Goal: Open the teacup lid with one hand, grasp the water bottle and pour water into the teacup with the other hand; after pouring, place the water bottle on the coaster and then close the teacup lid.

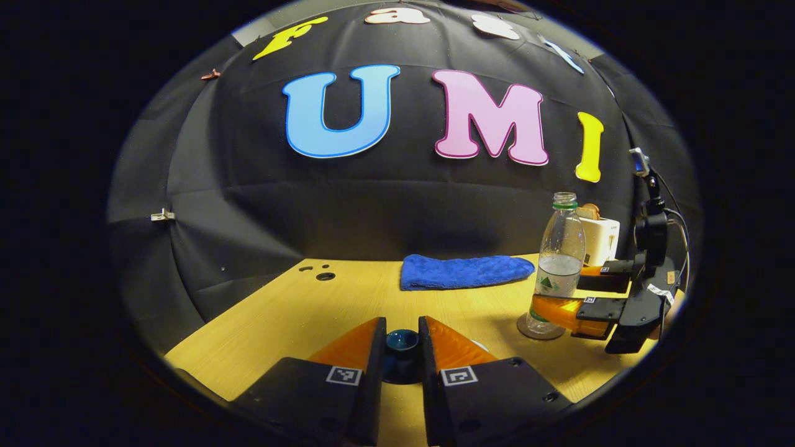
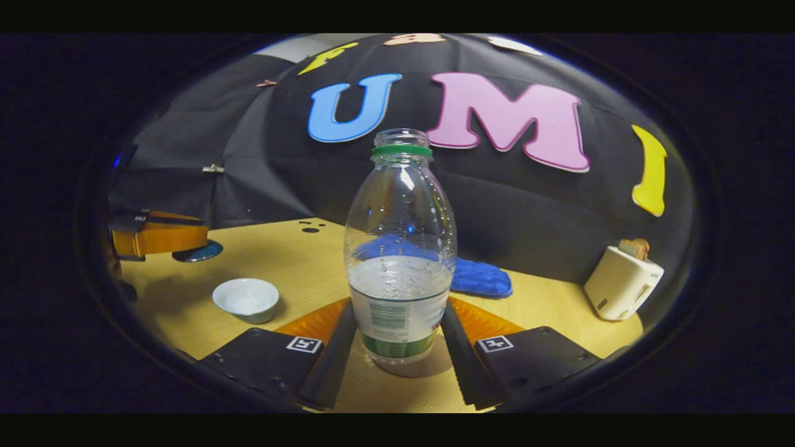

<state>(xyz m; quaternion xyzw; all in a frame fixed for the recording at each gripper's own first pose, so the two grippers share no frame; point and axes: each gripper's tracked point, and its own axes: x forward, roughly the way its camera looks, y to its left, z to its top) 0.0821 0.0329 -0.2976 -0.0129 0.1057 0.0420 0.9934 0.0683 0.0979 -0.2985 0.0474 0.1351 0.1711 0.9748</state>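
A clear water bottle (image 2: 400,248) with a green neck ring, about half full and uncapped, stands upright between my right gripper's (image 2: 400,338) fingers, which press on its lower sides. In the left gripper view the water bottle (image 1: 561,254) rests on a round coaster (image 1: 525,327), with the right gripper (image 1: 559,295) around its base. My left gripper (image 1: 402,338) is shut on the knob of the dark blue teacup lid (image 1: 402,343). The white teacup (image 2: 246,299) stands uncovered on the table, right of the left gripper (image 2: 168,239) and its lid (image 2: 202,251).
A folded blue cloth (image 1: 463,272) lies at the table's back edge. A white toaster (image 2: 621,282) with toast in it stands at the back right. Small dark holes (image 1: 324,275) mark the wooden table (image 1: 279,316) at the back left.
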